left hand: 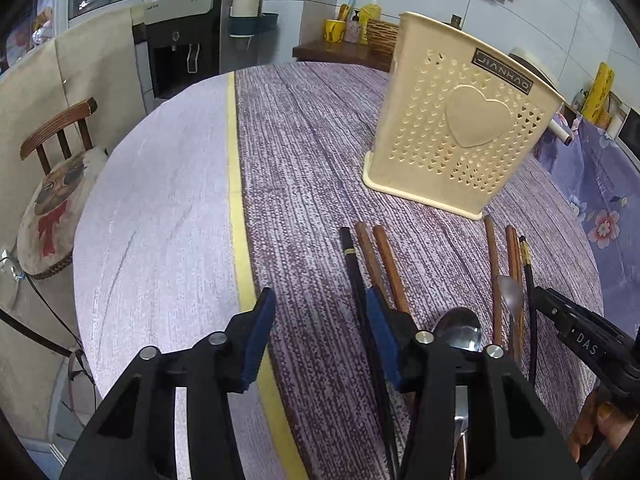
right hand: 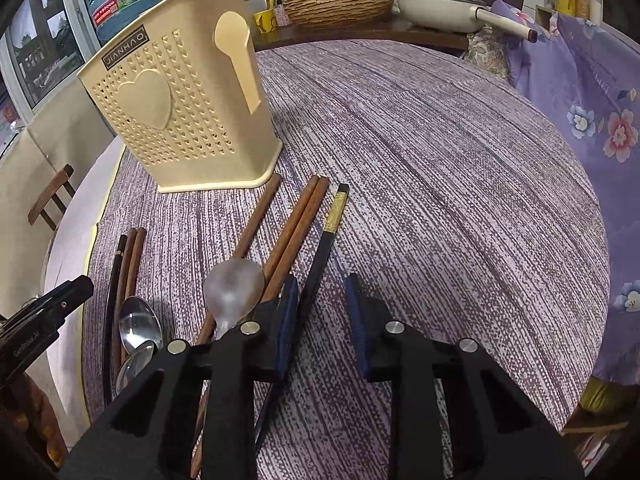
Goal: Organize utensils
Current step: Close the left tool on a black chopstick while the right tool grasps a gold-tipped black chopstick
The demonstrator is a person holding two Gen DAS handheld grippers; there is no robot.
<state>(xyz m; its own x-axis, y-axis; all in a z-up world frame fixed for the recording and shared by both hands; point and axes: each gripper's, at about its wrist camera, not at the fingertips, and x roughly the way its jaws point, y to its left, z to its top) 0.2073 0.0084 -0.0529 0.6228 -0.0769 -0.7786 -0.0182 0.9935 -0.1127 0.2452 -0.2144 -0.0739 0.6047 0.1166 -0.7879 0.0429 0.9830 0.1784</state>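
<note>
Both claws are down low over the worktop [left hand: 168, 208] now, and the utensils are all laid out flat in front of the cream holder [left hand: 456, 128], which stands upright at twelve o'clock from them, apart from the nearest tips.

Left claw [left hand: 320, 336]: jaws partly open, a middling gap, nothing pinched. Its right-hand pad sits over the black chopstick [left hand: 349, 252] and the brown pair [left hand: 380, 256] at about one o'clock of the claw; the gap itself is over bare cloth.

Right claw [right hand: 320, 316]: jaws narrow, not closed on anything. The gold-banded black chopstick [right hand: 332, 220] runs just beside its left pad and passes under it; whether the pad touches it, I can't tell. At eleven o'clock of this claw lie two brown chopsticks [right hand: 298, 216] side by side, a third brown one [right hand: 256, 216] left of them, and the frosted spoon [right hand: 234, 284]. Further out at nine o'clock sit two steel spoons [right hand: 140, 324].

Handling, as I judge it: the chopsticks look light, stiff and thin, lying flush on the cloth, so they may roll or slip out of a pinch. Best taken across the thick square end, pads squarely on either side. The steel spoons look heavier and slick; take the handle, not the bowl. The holder looks like light plastic, easily tipped by a knock.
</note>
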